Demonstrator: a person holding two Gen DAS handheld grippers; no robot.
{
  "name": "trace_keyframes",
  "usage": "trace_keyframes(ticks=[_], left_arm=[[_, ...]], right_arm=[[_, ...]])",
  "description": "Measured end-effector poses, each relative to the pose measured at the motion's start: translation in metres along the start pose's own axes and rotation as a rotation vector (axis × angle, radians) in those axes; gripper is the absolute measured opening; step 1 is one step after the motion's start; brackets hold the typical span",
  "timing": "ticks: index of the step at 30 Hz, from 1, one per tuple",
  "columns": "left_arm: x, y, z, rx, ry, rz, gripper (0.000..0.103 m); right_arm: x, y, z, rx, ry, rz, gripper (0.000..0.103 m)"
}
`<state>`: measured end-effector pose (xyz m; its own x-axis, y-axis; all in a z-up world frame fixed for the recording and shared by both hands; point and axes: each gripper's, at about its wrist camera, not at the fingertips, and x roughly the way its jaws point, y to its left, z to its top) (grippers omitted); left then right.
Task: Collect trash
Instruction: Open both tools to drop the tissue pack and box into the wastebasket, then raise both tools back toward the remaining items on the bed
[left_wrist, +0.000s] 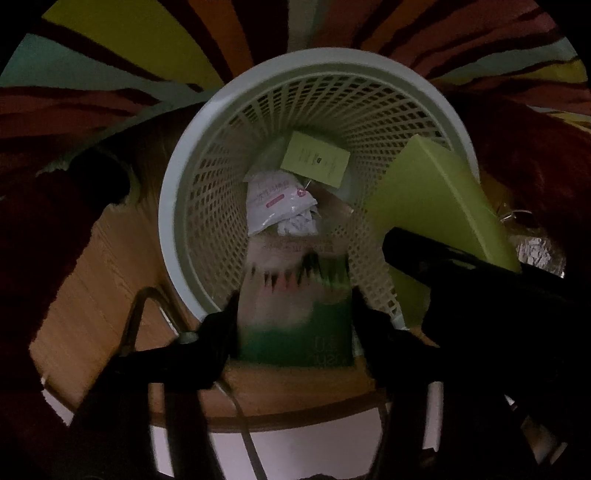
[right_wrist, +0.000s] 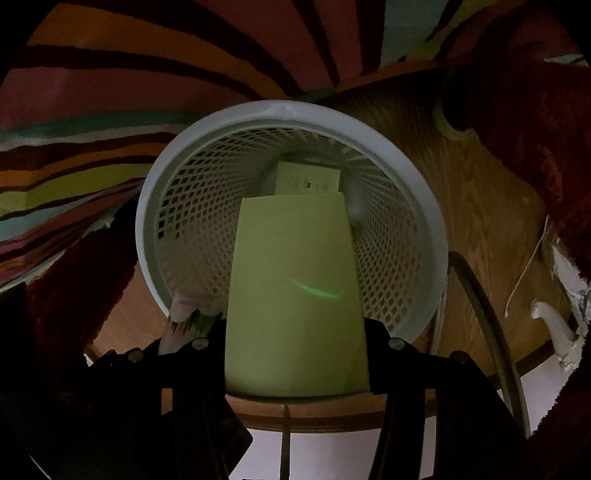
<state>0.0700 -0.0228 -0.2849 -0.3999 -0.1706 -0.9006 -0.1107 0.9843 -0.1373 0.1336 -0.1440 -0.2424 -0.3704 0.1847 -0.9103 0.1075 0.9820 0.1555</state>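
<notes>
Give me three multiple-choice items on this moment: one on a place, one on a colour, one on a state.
1. Where is the light green box?
A. at the mouth of the basket, in the right gripper
B. lying on a shelf
C. in a drawer

2. What colour is the basket?
A. red
B. white
C. black

3. The right gripper is:
A. open and empty
B. out of view
C. shut on the light green box

Answers:
1 A, the box points into the basket from between the gripper's fingers.
2 B, rim and lattice wall are white.
3 C, a finger sits against each side of the box.
</notes>
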Motion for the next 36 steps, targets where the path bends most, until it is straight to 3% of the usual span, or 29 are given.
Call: trace_keyframes(ticks=[2, 3, 4, 19, 27, 31, 36], left_arm=[[0.004, 0.002, 0.000, -0.013, 0.016, 0.010, 0.087], [0.004, 0.004, 0.000, -0.022, 0.017, 0.003, 0.087], [0.004, 0.005, 0.000, -0.027, 0.015, -0.002, 0.087], [-0.002, 0.013, -0.005, -0.054, -0.006, 0.003, 0.089], [-0.007, 0.013, -0.016, -0.049, -0.013, 0.001, 0.089], [-0.020, 0.012, -0.022, -0.036, -0.057, 0.005, 0.089], [-0.039, 0.023, -0.032, -0.092, -0.115, -0.039, 0.089]], right_arm=[[0.003, 0.000, 0.002, 0.004, 0.013, -0.003, 0.065], [0.004, -0.002, 0.005, 0.010, 0.012, -0.028, 0.084], [0.004, -0.003, 0.006, 0.019, 0.005, -0.042, 0.091], [-0.006, -0.010, 0.002, 0.035, -0.034, -0.011, 0.091], [-0.021, -0.011, -0.011, 0.019, -0.099, 0.017, 0.091], [-0.030, -0.010, -0.017, 0.003, -0.128, 0.035, 0.091], [-0.051, -0.008, -0.029, -0.023, -0.204, 0.065, 0.091]])
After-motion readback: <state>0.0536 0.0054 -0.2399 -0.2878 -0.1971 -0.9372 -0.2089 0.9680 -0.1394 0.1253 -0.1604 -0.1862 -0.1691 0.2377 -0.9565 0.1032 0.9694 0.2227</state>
